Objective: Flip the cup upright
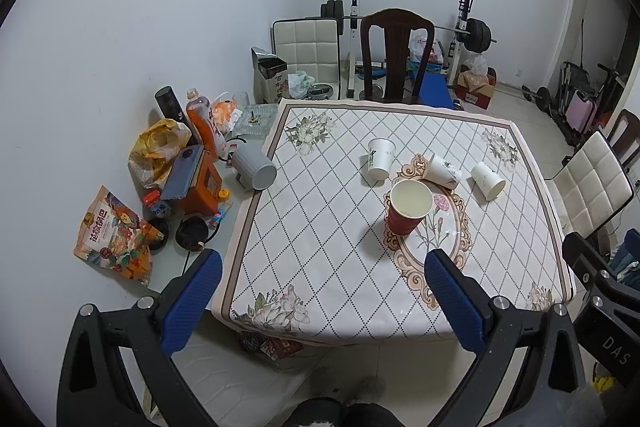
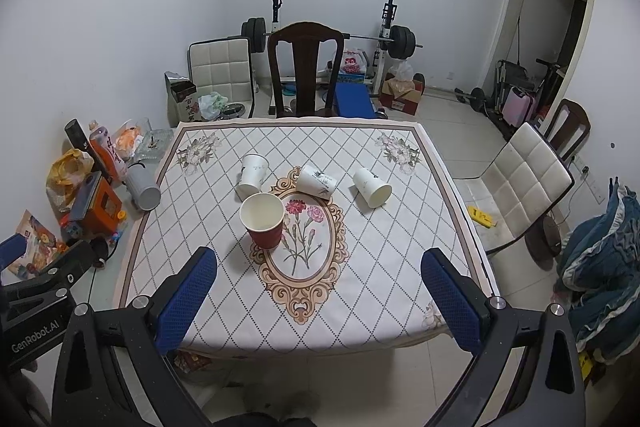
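Note:
A red paper cup (image 1: 407, 207) (image 2: 263, 221) stands upright near the table's middle, mouth up. Behind it are three white paper cups. The left one (image 1: 380, 159) (image 2: 252, 173) stands mouth down. The middle one (image 1: 442, 171) (image 2: 316, 183) and the right one (image 1: 487, 180) (image 2: 372, 187) lie on their sides. My left gripper (image 1: 320, 303) is open and empty, held above the table's near edge. My right gripper (image 2: 320, 301) is open and empty too, also well short of the cups.
The table (image 2: 360, 291) has a diamond-pattern cloth with a flower oval. Clutter lies on its left side: a grey mug (image 1: 256, 171), an orange box (image 1: 200, 187), snack bags, a bottle. A dark wooden chair (image 2: 306, 67) stands behind, a white chair (image 2: 520, 183) to the right.

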